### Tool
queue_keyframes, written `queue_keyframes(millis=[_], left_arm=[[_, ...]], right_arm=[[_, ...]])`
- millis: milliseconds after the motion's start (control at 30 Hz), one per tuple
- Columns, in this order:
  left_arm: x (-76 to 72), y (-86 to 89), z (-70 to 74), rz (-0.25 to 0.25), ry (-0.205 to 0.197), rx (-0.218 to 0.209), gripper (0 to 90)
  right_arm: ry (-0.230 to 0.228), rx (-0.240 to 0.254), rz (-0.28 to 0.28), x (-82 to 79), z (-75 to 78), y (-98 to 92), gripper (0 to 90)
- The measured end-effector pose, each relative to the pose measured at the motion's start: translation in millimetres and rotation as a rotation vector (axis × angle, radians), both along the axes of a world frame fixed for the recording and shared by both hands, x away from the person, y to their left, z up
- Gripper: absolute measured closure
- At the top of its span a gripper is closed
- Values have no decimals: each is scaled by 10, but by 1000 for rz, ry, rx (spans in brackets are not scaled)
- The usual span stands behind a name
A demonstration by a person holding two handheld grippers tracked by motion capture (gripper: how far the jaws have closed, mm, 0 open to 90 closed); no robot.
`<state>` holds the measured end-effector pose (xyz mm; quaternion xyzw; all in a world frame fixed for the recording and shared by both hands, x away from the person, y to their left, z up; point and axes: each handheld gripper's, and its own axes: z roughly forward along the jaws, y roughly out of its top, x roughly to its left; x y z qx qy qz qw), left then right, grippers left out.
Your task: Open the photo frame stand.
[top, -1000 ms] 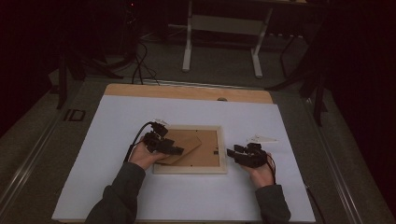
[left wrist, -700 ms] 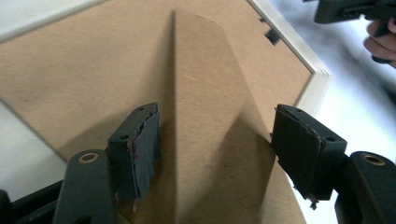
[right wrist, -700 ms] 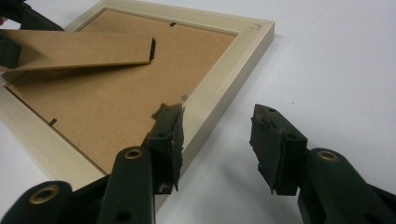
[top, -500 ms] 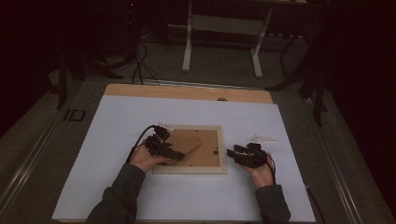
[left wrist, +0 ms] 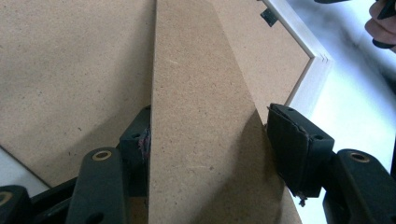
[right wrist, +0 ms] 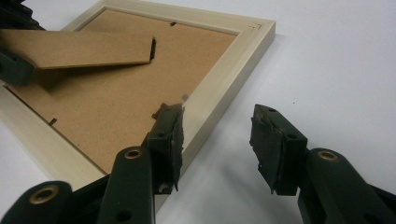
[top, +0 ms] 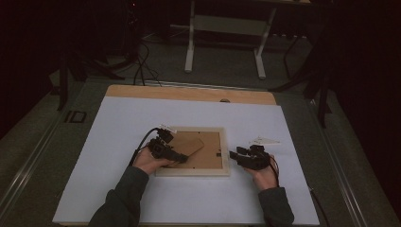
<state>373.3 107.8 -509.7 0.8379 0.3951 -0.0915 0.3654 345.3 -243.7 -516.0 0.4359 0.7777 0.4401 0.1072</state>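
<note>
A pale wooden picture frame (top: 226, 152) lies face down on the white table, its brown backboard (top: 210, 153) up. A brown stand flap (top: 190, 143) is raised off the backboard. My left gripper (top: 181, 159) straddles the flap (left wrist: 201, 116). Its jaws have just been closing with the flap between them: the left pad (left wrist: 140, 140) touches one edge and the right pad (left wrist: 294, 144) stands a sliver off the other. My right gripper (top: 235, 155) is open at the frame's right rim (right wrist: 224, 79), with one pad (right wrist: 170, 135) over the rim and the other (right wrist: 275, 144) over bare table.
A small pale flat piece (top: 265, 140) lies on the white table (top: 118, 137) just beyond the right hand. A wooden strip (top: 189, 93) runs along the table's far edge. Cables trail from both grippers; the floor and metal legs (top: 190, 47) lie beyond.
The left gripper has shifted a little toward the frame's near edge along the stand flap, and the flap looks lower over the backboard. The right hand has not moved.
</note>
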Motion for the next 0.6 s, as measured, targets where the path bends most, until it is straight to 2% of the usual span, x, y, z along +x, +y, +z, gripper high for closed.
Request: queue_keyframes(millis=[400,600], left_arm=[[18,7,-8,8,28,-18,411],[20,6,-4,11,31,-13,419]], right_arm=[[4,-4,4,4,-11,17,530],[2,-4,3,1,-9,14,529]])
